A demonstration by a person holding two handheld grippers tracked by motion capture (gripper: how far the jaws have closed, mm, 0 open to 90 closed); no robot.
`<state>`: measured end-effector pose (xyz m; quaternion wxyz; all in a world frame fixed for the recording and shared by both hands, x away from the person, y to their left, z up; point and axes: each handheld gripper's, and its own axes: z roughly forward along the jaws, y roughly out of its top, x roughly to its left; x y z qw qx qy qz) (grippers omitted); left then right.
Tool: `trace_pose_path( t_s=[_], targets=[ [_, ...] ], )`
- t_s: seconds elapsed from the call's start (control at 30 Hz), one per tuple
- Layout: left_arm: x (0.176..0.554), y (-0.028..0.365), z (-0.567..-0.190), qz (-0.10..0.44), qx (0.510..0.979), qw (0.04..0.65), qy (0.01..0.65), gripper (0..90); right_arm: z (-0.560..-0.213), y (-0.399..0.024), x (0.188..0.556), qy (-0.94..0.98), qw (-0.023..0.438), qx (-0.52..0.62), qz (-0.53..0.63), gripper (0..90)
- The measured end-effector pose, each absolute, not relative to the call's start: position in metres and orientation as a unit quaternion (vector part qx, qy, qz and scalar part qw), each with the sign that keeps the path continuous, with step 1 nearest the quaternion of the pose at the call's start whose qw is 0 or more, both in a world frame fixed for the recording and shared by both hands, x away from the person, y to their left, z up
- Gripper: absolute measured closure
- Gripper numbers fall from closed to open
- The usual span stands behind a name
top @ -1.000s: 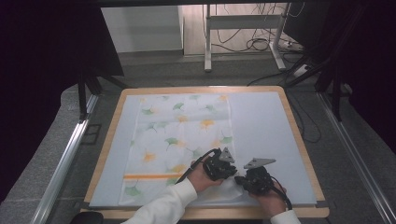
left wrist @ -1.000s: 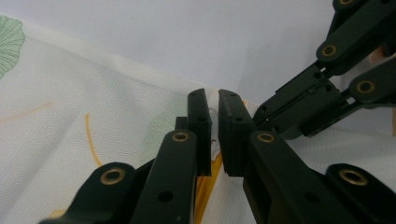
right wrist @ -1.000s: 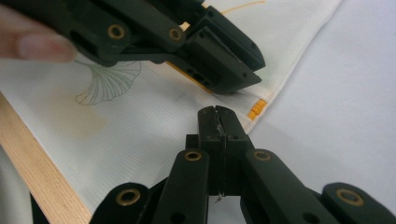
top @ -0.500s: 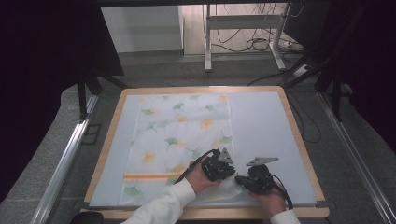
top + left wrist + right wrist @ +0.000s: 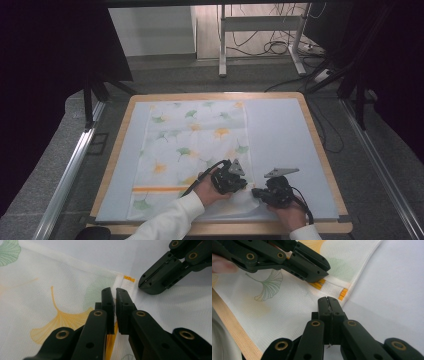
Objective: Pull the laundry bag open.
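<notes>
A white cloth (image 5: 190, 140) printed with green and yellow ginkgo leaves lies flat on a pale blue mat (image 5: 280, 135). Both grippers sit at its front right corner, tips almost meeting. My left gripper (image 5: 244, 187) lies low on the cloth (image 5: 37, 290). Its jaws (image 5: 115, 290) stand nearly together, with the orange stripe running up between them. My right gripper (image 5: 256, 193) points at the hem beside the orange corner marks (image 5: 343, 293). Its jaws (image 5: 328, 298) are pressed together at the cloth's edge (image 5: 287, 305). Whether any fabric is caught in them I cannot tell.
The mat rests on a wood-rimmed table (image 5: 320, 150), whose front rim (image 5: 234, 330) runs close under the right gripper. A bare strip of mat lies to the right of the cloth. Metal frame rails (image 5: 70, 170) flank the table, and cables lie on the floor behind it.
The left gripper has edged slightly toward the front of the table. The right gripper and the cloth lie as before.
</notes>
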<state>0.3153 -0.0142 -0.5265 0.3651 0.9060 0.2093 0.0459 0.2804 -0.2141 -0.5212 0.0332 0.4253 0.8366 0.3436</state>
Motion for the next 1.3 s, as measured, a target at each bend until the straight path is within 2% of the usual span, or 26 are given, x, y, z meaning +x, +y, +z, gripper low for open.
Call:
trace_pose_path(
  t_s=[0.57,0.93,1.3],
  targets=[
    [0.314,-0.011,-0.527,0.035,0.905,0.368,0.211,90.0,-0.521,-0.214,0.281,0.839,0.034,0.421,0.344,89.1],
    [0.314,-0.011,-0.528,0.035,0.901,0.376,0.216,90.0,-0.513,-0.216,0.292,0.829,0.058,0.432,0.350,89.0],
    [0.313,-0.012,-0.527,0.041,0.904,0.368,0.212,90.0,-0.519,-0.207,0.300,0.823,0.031,0.451,0.345,89.1]
  ],
)
